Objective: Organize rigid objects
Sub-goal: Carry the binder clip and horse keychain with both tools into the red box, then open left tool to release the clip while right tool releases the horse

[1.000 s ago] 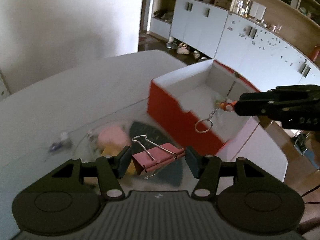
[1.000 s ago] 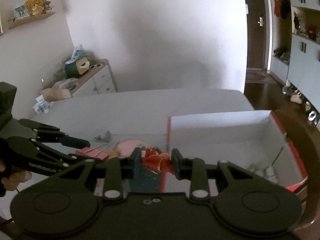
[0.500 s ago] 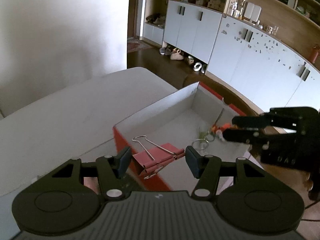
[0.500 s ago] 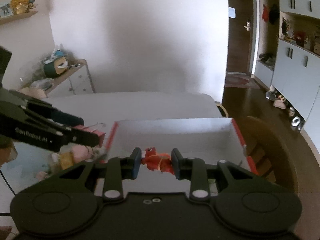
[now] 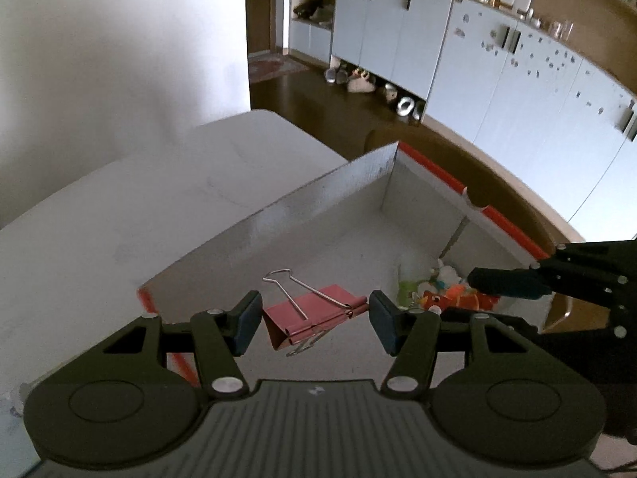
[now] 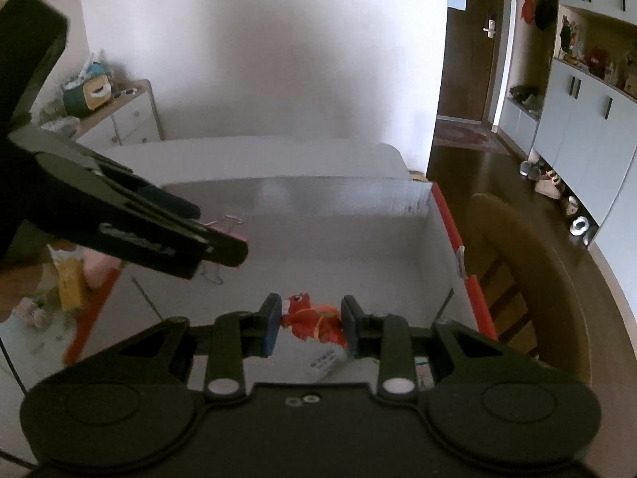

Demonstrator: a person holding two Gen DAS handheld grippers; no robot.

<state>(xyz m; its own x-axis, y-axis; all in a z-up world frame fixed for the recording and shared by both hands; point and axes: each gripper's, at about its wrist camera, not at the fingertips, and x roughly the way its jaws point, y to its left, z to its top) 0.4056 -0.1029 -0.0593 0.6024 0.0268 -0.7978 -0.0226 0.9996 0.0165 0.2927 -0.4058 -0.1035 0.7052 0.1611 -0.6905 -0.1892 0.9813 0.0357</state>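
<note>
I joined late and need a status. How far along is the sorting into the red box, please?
Done: a few small items already lie in a corner of the red box. In hand: the left gripper holds a pink binder clip and the right gripper a red toy, both over the box, unreleased. Left: a yellow item and other small things outside the box.

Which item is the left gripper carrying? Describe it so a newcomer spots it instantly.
Start at the red box with white inner walls on the white table. Above its near corner, the left gripper holds a pink binder clip between its jaws. Its silver wire handles set it apart from the red toy figure carried by the right gripper.
</note>
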